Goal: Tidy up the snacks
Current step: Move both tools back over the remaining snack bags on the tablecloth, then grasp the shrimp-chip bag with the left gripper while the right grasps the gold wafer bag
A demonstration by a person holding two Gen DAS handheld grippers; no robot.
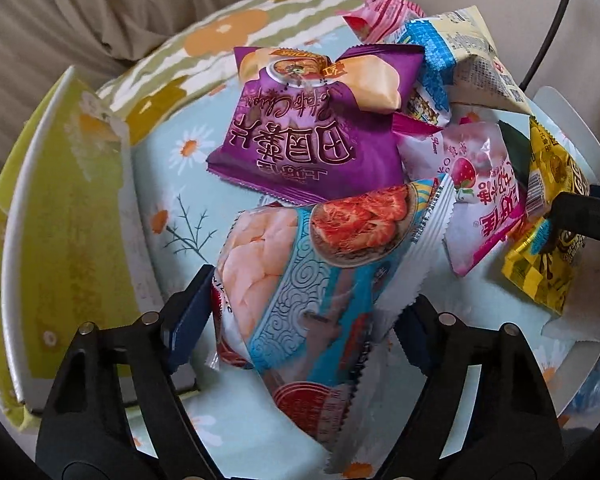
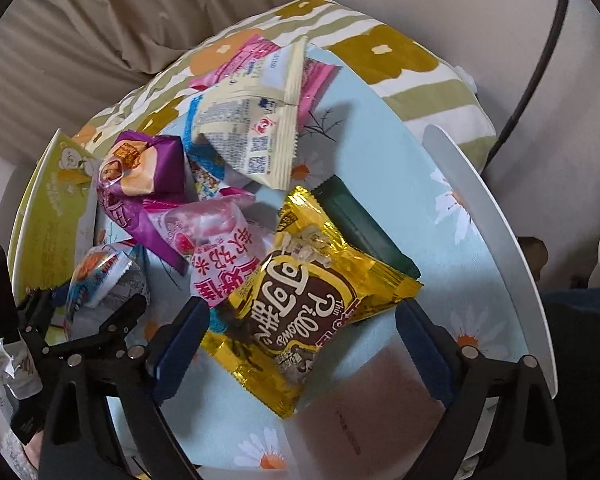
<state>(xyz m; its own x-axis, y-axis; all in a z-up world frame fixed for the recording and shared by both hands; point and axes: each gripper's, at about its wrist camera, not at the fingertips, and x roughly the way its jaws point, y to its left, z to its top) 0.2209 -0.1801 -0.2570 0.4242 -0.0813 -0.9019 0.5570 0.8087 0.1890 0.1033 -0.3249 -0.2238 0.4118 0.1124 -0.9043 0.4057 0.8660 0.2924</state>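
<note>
Several snack bags lie heaped on a round table under a light blue daisy cloth [image 1: 172, 184]. My left gripper [image 1: 300, 320] has its pads pressed on both sides of a blue shrimp-chip bag [image 1: 308, 280]; in the right wrist view that left gripper [image 2: 94, 300] holds the bag [image 2: 100, 276] at the pile's left. My right gripper [image 2: 304, 344] stands open around a yellow cocoa snack bag [image 2: 312, 304], with a gap at its right pad. A purple chip bag [image 1: 300, 140], a pink strawberry bag [image 1: 480, 200] and a cream bag [image 2: 256, 132] lie behind.
A yellow-green box [image 1: 60, 240] stands at the table's left edge. A white curved panel [image 2: 500, 240] rims the right side. A dark green packet [image 2: 364, 232] lies under the yellow bag. A flowered cushion [image 2: 380, 60] and beige upholstery sit behind.
</note>
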